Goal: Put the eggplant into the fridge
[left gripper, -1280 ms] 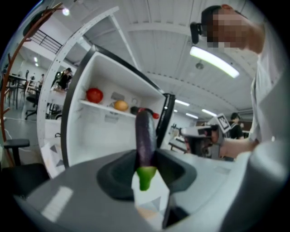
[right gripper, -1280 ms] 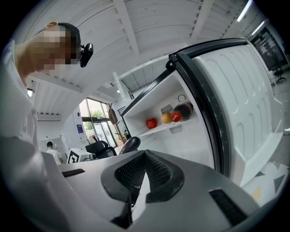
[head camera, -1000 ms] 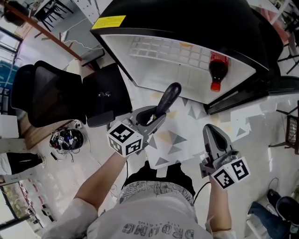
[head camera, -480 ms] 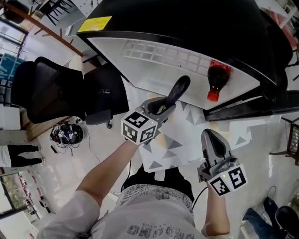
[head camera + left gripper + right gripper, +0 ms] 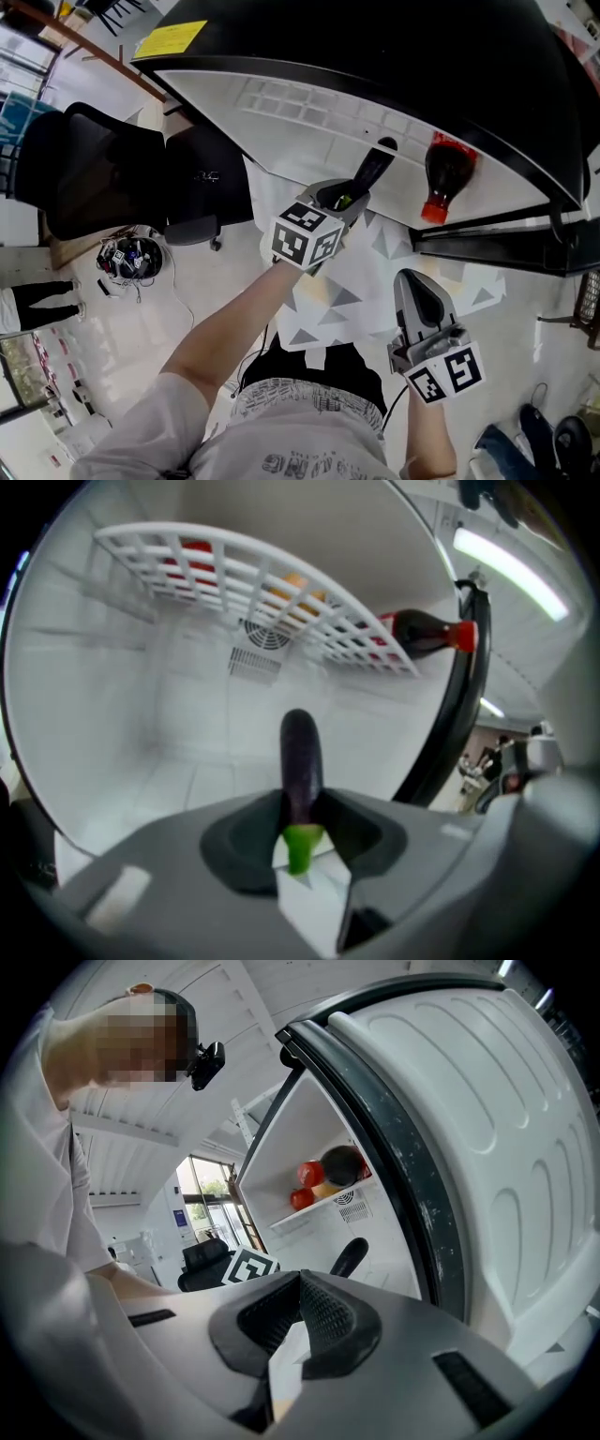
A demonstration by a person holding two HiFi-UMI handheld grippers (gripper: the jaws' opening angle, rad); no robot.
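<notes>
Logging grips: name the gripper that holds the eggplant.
The left gripper, at the fridge, clamps the eggplant; the right gripper is shut and empty.

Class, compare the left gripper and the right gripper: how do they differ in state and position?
The left gripper clamps an eggplant; the right gripper is shut on nothing. The left is at the fridge opening; the right hangs farther back. Both point toward the fridge.

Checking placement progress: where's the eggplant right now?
Head view, centre: the eggplant is clamped by its stem end in the left gripper, pointing into the open fridge, below the wire shelf and left of the bottle.
</notes>
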